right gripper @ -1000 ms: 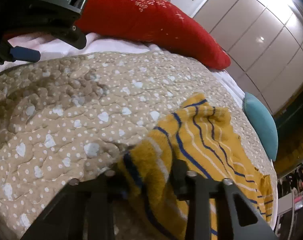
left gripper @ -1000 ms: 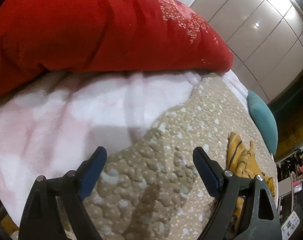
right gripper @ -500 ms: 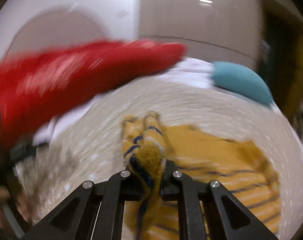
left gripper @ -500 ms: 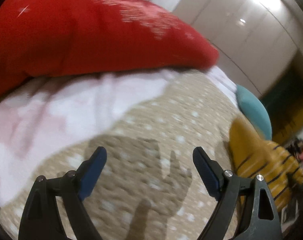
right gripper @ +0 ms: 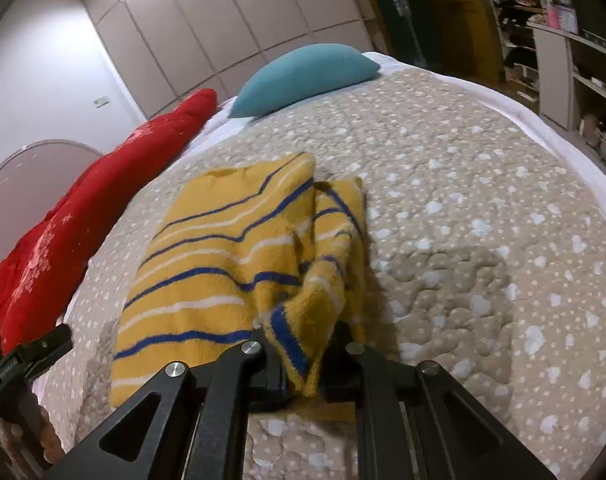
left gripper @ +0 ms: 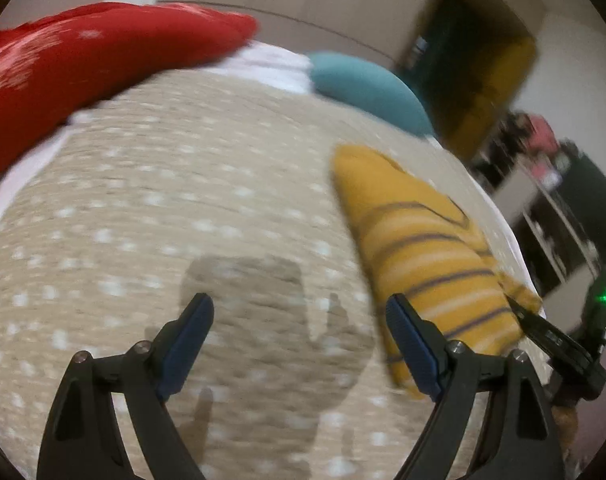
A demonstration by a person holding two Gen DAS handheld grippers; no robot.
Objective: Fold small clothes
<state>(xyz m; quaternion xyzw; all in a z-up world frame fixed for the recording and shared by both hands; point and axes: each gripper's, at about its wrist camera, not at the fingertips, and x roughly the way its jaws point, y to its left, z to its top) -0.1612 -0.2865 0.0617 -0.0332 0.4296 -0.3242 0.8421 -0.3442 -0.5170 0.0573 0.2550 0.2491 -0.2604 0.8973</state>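
We see the left view smeared; the long red quilted cushion point(left gripper: 83, 68) runs off frame at nine o'clock.

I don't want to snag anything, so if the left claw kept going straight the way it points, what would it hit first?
Probably the bare dotted beige bedspread: the open left claw holds nothing, and the yellow striped sweater lies just right of its line.

no text, label or brand can be read anywhere

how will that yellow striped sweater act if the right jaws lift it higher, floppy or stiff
Probably floppy: the yellow striped sweater already bunches and folds where the right gripper pinches its edge. Its fuzzy knit likely grips rather than slips. It looks light, so the rest should trail limply off the quilt.
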